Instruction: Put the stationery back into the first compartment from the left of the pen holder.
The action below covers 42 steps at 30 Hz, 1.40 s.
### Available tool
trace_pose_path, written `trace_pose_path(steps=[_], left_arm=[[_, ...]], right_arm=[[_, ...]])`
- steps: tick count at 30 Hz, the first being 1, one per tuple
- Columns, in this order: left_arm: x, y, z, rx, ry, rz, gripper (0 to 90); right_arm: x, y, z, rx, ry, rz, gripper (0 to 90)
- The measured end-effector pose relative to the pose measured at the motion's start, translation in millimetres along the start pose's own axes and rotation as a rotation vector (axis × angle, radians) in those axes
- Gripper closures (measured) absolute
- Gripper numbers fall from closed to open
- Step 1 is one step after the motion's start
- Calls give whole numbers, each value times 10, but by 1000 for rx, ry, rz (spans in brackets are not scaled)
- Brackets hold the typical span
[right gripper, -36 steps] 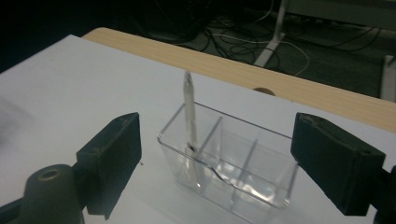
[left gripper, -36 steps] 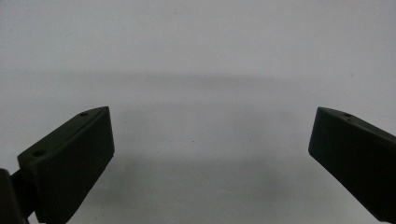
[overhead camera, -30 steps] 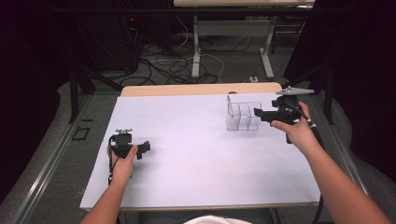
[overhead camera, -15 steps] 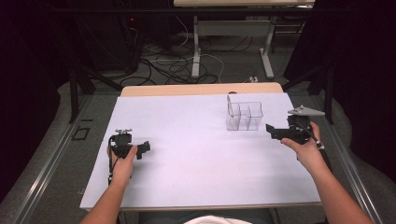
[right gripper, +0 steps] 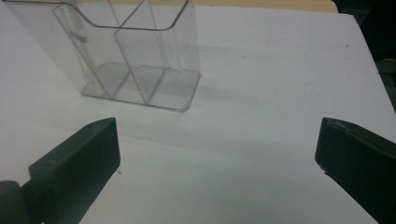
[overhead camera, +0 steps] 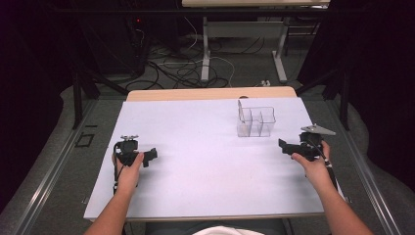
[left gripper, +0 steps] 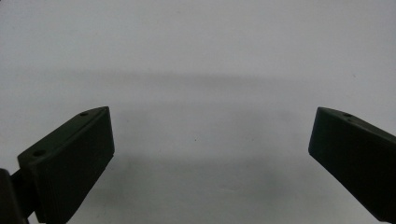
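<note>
The clear divided holder (right gripper: 135, 56) stands just ahead of the right gripper (right gripper: 217, 154), toward its left jaw, not touching. Both that gripper and the left gripper (left gripper: 210, 154) gape wide, holding nothing.

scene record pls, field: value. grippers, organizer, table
left gripper: open, nothing between the jaws, low over the table's left part
right gripper: open, nothing between the jaws, pointed toward the organizer, apart from it
organizer: clear plastic, upright, divided into compartments, looks empty, on the table's far right part
table: white top, wooden strip along the far edge
left hand: holds the left gripper
right hand: holds the right gripper
contact: neither gripper touches the organizer
</note>
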State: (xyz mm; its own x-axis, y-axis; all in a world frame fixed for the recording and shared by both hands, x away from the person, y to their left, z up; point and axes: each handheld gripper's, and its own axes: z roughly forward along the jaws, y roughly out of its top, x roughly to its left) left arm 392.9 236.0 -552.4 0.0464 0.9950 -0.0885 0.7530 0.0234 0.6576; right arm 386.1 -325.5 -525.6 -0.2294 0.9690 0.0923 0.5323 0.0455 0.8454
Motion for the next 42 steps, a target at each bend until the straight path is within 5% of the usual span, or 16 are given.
trace_pose_path(steps=[9, 11, 23, 42], left_arm=[[5, 1, -5, 1, -2, -3, 1], [6, 1, -4, 4, -2, 0, 2], [12, 1, -5, 7, -4, -2, 2], [16, 5, -3, 4, 0, -4, 2]], right_arm=[[-190, -88, 1, -27, -100, 92, 0], [-230, -109, -5, -17, -117, 75, 0], [-257, -190, 35, 6, -123, 45, 0], [-316, -220, 49, 21, -136, 66, 0]])
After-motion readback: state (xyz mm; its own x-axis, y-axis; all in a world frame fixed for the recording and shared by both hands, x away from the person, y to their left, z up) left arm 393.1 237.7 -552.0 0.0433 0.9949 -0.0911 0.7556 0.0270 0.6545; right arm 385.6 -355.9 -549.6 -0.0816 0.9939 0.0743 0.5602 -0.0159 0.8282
